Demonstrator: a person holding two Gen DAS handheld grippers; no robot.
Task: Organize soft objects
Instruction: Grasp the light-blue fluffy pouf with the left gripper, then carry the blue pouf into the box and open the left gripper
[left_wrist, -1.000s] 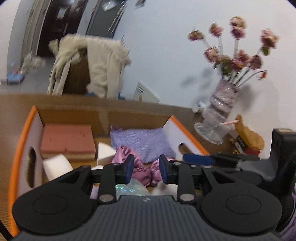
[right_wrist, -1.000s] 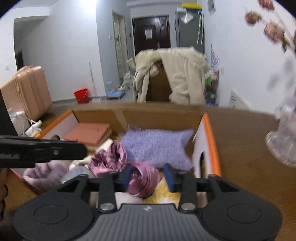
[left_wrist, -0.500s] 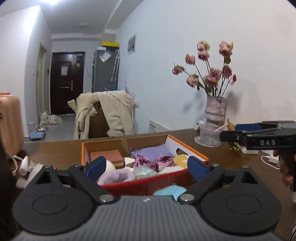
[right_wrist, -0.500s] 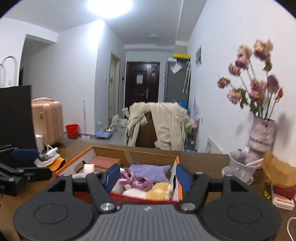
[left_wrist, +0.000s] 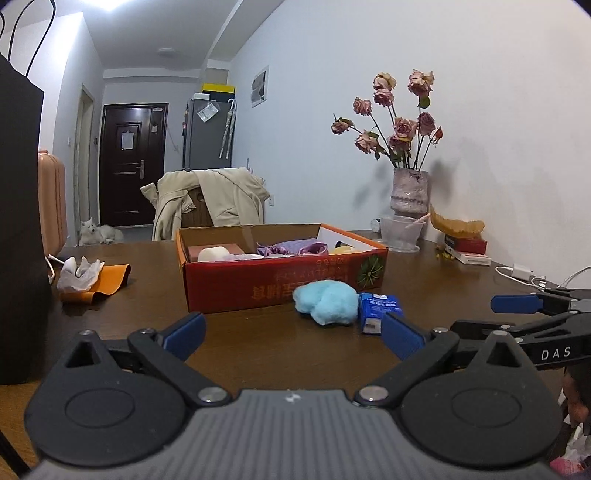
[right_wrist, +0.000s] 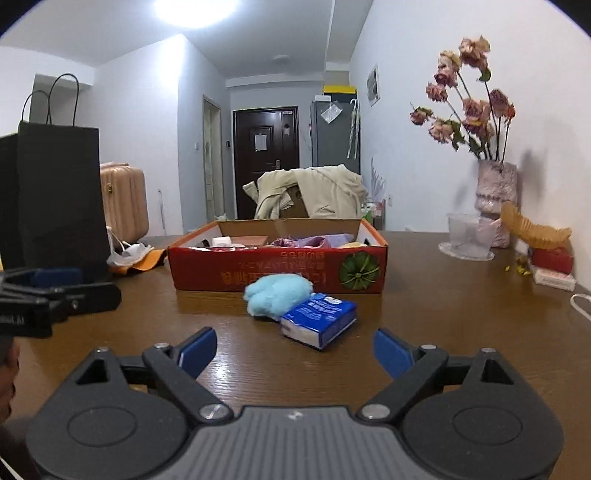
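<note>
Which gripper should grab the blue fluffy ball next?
Probably the right gripper: it is open, and the blue fluffy ball sits nearly centred ahead of its fingers. From the left gripper, also open, the ball lies off to the right.

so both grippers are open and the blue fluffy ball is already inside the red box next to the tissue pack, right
Not quite. The blue fluffy ball is not inside the red box; it lies on the table in front of it, touching the tissue pack, as the right wrist view shows. Both grippers, left and right, are open.

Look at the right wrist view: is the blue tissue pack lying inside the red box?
No, the blue tissue pack lies on the table in front of the red box.
</note>
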